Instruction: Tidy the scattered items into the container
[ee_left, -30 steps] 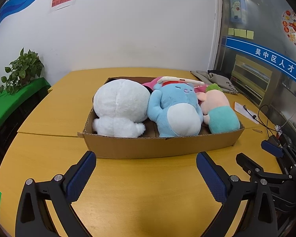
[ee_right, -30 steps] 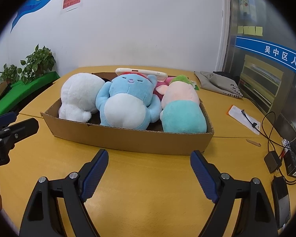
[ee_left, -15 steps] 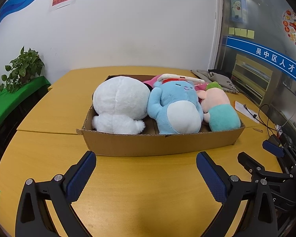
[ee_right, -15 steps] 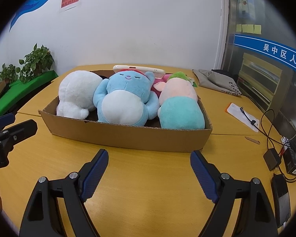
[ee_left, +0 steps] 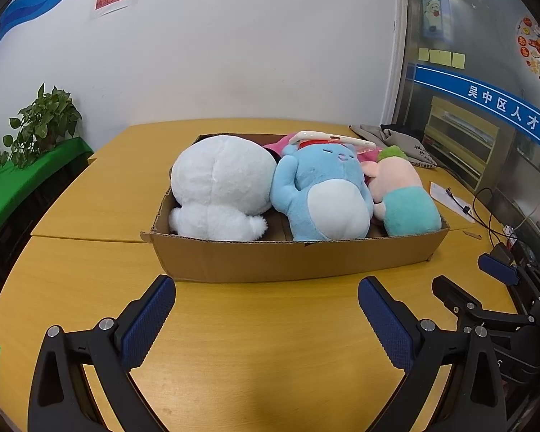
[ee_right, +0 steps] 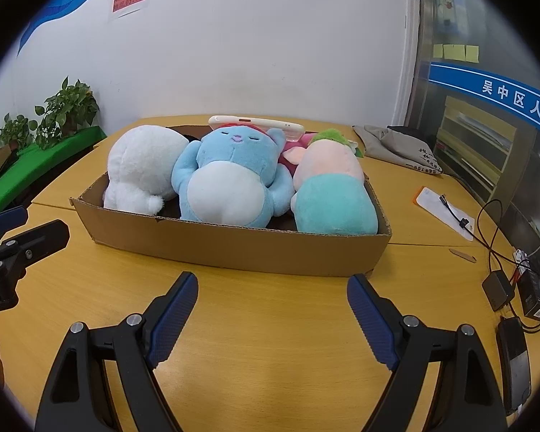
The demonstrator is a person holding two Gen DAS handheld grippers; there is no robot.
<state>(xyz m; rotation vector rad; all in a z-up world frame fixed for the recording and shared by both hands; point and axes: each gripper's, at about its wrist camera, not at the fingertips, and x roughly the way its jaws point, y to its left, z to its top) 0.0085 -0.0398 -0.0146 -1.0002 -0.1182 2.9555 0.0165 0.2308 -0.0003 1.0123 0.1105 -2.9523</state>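
A shallow cardboard box point(ee_left: 288, 261) point(ee_right: 234, 248) stands on the yellow table. In it lie a white plush point(ee_left: 219, 183) point(ee_right: 140, 169), a blue plush point(ee_left: 324, 194) point(ee_right: 230, 180) and a pink-and-teal plush point(ee_left: 403, 198) point(ee_right: 331, 194). A white flat item point(ee_left: 331, 138) point(ee_right: 255, 122) rests on top of the blue plush, with a pink item behind. My left gripper point(ee_left: 266, 291) is open and empty, just in front of the box. My right gripper point(ee_right: 273, 288) is open and empty, also before the box; it shows at the right edge in the left wrist view point(ee_left: 464, 280).
A grey cloth bag point(ee_right: 399, 147) lies at the back right. A white card with a cable point(ee_right: 446, 212) and black chargers point(ee_right: 500, 288) lie at the right edge. Potted plants point(ee_left: 43, 122) stand on a green ledge left of the table.
Both grippers have drawn back slightly from the box and shifted a little; the box looks a bit farther. Both stay open and empty. The plush toys have not moved.
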